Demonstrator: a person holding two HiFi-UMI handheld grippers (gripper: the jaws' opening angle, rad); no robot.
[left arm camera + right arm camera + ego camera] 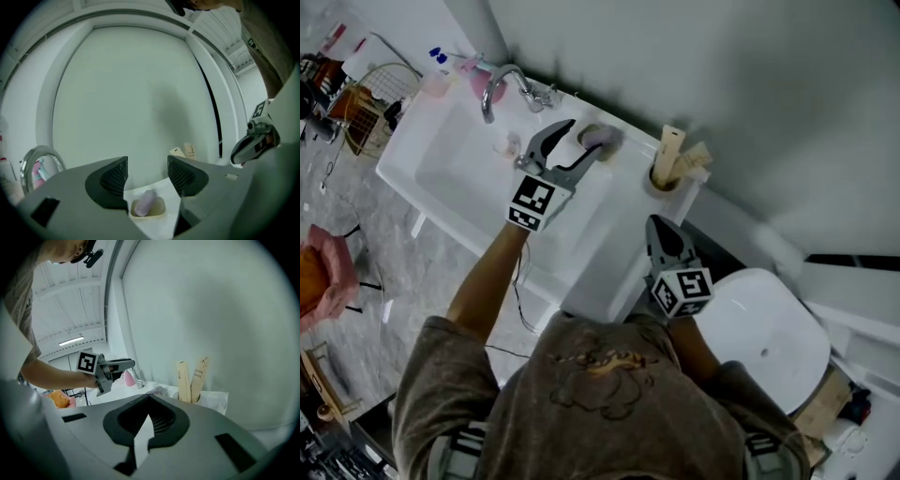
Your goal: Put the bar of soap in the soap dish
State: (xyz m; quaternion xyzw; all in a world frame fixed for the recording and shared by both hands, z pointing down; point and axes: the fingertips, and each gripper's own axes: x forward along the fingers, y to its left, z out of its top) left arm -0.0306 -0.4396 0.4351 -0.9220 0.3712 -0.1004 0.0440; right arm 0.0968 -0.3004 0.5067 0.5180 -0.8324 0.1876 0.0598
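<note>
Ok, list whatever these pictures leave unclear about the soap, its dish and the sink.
- Head view: the left gripper overlaps the soap dish; the bar of soap is only a blur.
- Left gripper view: the gripper's own body cuts off the dish's near rim and part of the faucet.
- Head view: the pale item in the sink is too small to name.

Person in a tee, a two-jaw gripper in each hand.
Grey-brown short-sleeved T-shirt with a faded chest print. The left gripper and right gripper have grey bodies and black cross-hatched pads. Each carries a white cube with black square markers.
</note>
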